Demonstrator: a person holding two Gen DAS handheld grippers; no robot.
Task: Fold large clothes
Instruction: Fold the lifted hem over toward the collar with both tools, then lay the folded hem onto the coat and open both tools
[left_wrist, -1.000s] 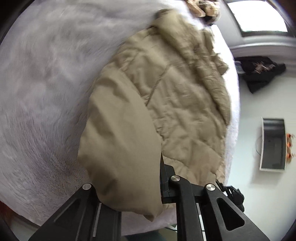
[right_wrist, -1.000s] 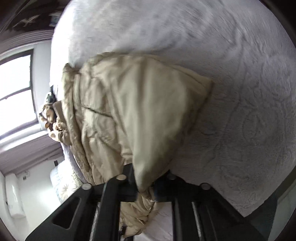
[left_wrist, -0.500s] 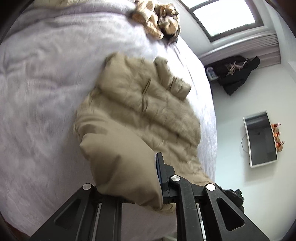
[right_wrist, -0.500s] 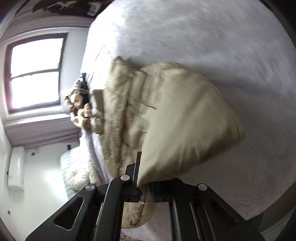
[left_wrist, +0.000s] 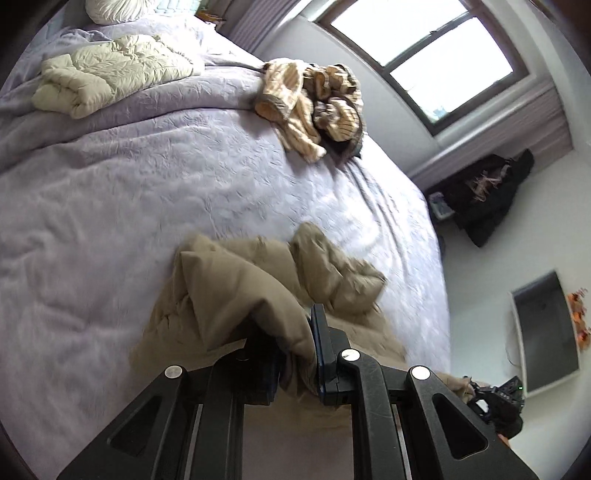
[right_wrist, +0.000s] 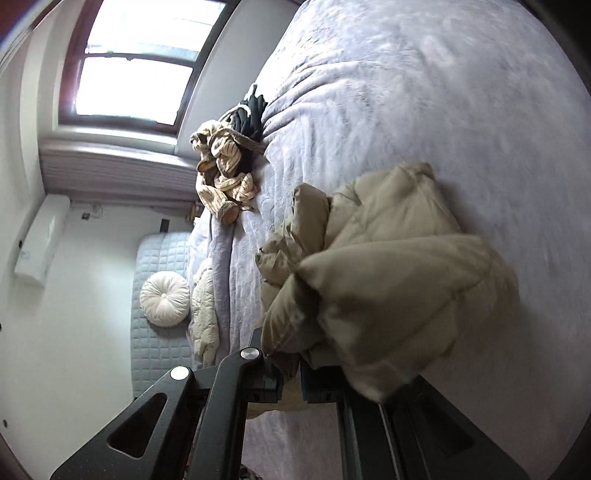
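Since the tan puffer jacket (left_wrist: 255, 291) is bunched on the bed (left_wrist: 110, 192), hem pinched in both left gripper (left_wrist: 295, 354) and right gripper (right_wrist: 290, 376), expect it light, puffy, slippery, springing open; grip quilted seams at corners

My left gripper (left_wrist: 295, 354) and my right gripper (right_wrist: 291, 373) each pinch a fold of the jacket (left_wrist: 236, 291), which sits bunched on the bedspread (left_wrist: 129, 192) right in front of both. Beyond it, near the bed's window-side edge, lies a heap of clothes (left_wrist: 314, 103). At the bed's far end lies a folded quilted jacket (left_wrist: 110, 74), with a round cushion (right_wrist: 164, 299) behind it. The window (right_wrist: 140, 62) is past the heap.
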